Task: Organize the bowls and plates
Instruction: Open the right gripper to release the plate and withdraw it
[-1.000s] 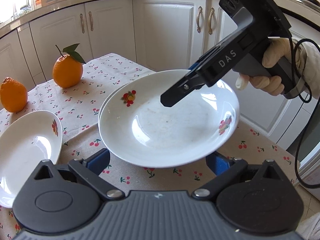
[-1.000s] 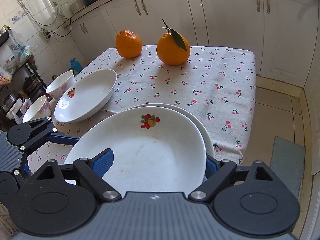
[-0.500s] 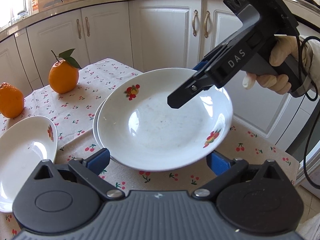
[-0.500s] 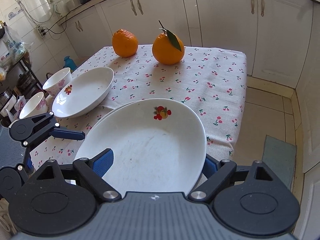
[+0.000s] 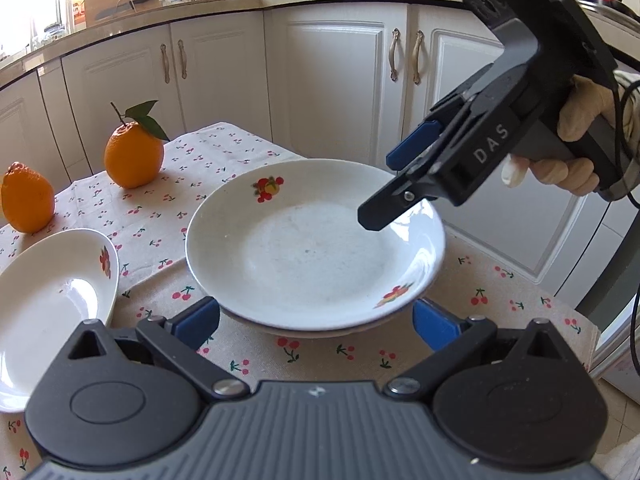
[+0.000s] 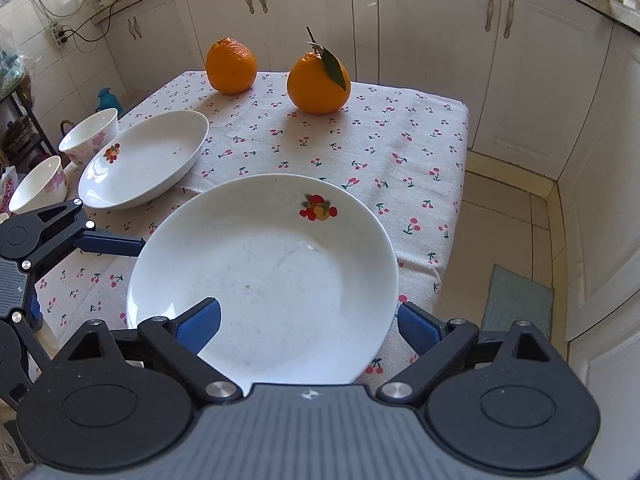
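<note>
Plates and bowls first, going left to right from the stacked plate [image 6: 264, 276] as my landmark. Far left of it sit 2 small bowls [image 6: 90, 136] with pink flowers, one behind the other at the table's left edge. Next, still left of the stack and well apart from it, is the loose deep plate [image 6: 144, 160]. The stack itself sits near the front right corner of the cherry tablecloth [image 6: 400, 140], and in the left wrist view a 2nd rim peeks out underneath, so 1 plate is already nested on another. Behind the stack, toward the cabinets, are 2 oranges [image 6: 319, 82].

The left gripper [image 5: 316, 322] hangs just in front of the stack with its jaws wide and nothing held; its blue pads are clear of the rim. The right gripper [image 6: 310, 322] is opening right now, with the near rim between its blue pads but no longer pinched, so it looks like a release.

Tip for doing this well, imo: let the jaws open fully before backing off, and pull straight back and up so a pad doesn't catch the rim and drag the top plate off centre. The stack is near the table edge, so a nudge rightward is the risk. The loose deep plate looks like the next candidate.
</note>
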Demonstrator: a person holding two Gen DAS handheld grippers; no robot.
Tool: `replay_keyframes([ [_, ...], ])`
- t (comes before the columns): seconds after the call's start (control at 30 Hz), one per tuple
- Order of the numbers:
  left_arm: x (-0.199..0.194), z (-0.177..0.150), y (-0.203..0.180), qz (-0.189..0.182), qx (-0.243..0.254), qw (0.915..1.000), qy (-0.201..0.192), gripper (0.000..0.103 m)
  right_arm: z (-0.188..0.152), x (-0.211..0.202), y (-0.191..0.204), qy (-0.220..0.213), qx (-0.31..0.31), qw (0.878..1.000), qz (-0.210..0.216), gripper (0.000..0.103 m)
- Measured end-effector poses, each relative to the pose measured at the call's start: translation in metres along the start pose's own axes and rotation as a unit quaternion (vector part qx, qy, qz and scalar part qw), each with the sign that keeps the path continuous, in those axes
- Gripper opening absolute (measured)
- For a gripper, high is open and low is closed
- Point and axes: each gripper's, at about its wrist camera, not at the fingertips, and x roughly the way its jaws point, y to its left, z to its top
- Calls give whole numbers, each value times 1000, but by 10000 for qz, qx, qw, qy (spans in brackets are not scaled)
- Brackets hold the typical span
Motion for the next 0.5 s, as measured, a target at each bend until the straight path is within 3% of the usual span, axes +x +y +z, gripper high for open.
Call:
replay_keyframes([
  [0.3, -28, -8, 7, 191, -300, 9992, -199, 102, -5, -22, 37, -340, -294, 9987, -232, 103],
  [0.5, -51, -23, 16, 843, -656, 9938, -315, 102, -17, -30, 77, -664, -406, 9956, -515, 103],
])
